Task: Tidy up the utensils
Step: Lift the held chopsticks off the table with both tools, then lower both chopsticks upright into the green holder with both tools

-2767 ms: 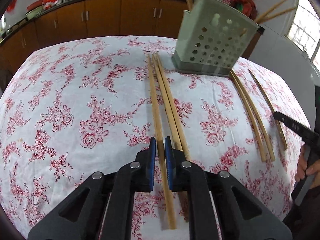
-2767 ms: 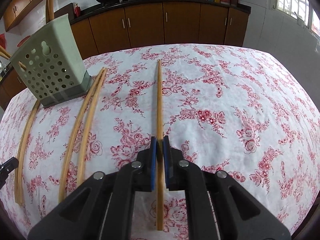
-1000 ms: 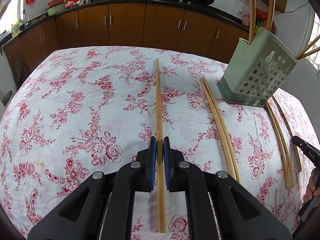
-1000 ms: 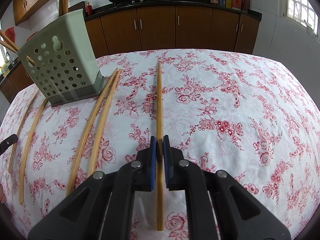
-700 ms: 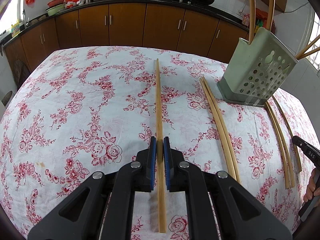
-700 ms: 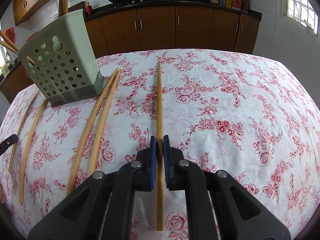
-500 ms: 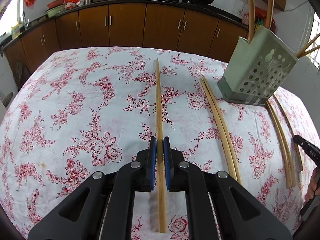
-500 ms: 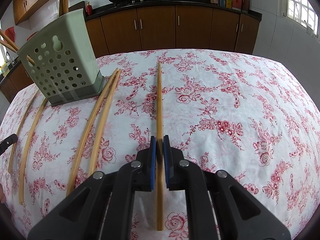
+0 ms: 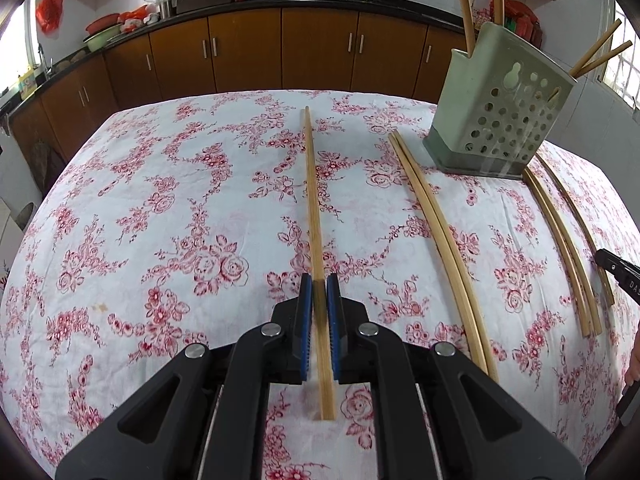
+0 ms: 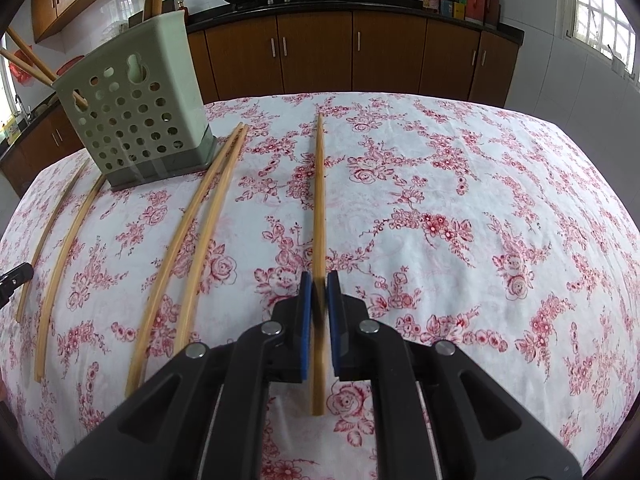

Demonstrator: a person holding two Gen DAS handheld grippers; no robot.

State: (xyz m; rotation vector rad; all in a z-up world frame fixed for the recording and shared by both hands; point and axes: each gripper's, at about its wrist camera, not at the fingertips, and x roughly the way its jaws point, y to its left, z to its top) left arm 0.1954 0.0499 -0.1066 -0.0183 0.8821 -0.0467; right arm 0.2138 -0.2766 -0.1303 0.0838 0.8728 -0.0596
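Bamboo, pale and straight: the left chopstick (image 9: pixel 314 208) runs lengthwise through the left tool (image 9: pixel 319 300), whose blue pads are closed on it near its thick end. The right chopstick (image 10: pixel 319 200) sits the same way in the right tool (image 10: pixel 319 298), also clamped. Both sticks point to 12 o'clock, out over the worktop (image 9: pixel 160 220) and its floral cloth.

Change: a few seconds ago the left chopstick lay as one of three side by side, close to the utensil holder (image 9: pixel 500 120). It now stands alone in the left view, and only a loose pair (image 9: pixel 436 232) remains at 1 o'clock, with its far ends just beside the holder base. The holder has shifted from nearly dead ahead to 2 o'clock. Over the last second neither view has altered, and the right tool's grip is unchanged throughout.

In the right view the holder (image 10: pixel 136 120) stands at 10 o'clock, with several sticks already upright in it.

Assessment: both pickups look complete. The likely next step is to carry each stick to the holder. More chopsticks (image 9: pixel 560 240) lie beyond the holder, so much of the task remains.
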